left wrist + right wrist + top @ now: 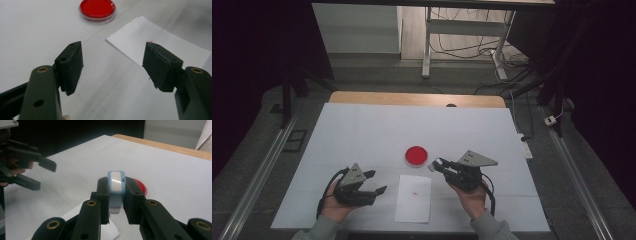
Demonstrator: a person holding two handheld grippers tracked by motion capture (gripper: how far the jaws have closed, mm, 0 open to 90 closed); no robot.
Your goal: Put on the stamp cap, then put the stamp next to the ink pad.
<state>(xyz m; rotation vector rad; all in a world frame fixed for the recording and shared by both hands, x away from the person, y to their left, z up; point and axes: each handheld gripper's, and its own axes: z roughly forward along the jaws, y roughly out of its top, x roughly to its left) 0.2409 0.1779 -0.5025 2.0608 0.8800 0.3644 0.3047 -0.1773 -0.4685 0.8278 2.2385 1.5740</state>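
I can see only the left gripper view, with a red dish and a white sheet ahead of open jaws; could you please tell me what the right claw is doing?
Observer: The right claw is shut on a small blue stamp-like block.
Operator: Thank you. Where is it relative to the red dish?
Observer: In the high view it hangs just right of the red dish.
Operator: Is the left claw near the sheet?
Observer: The left claw sits open, left of the white sheet, which carries a faint red mark.
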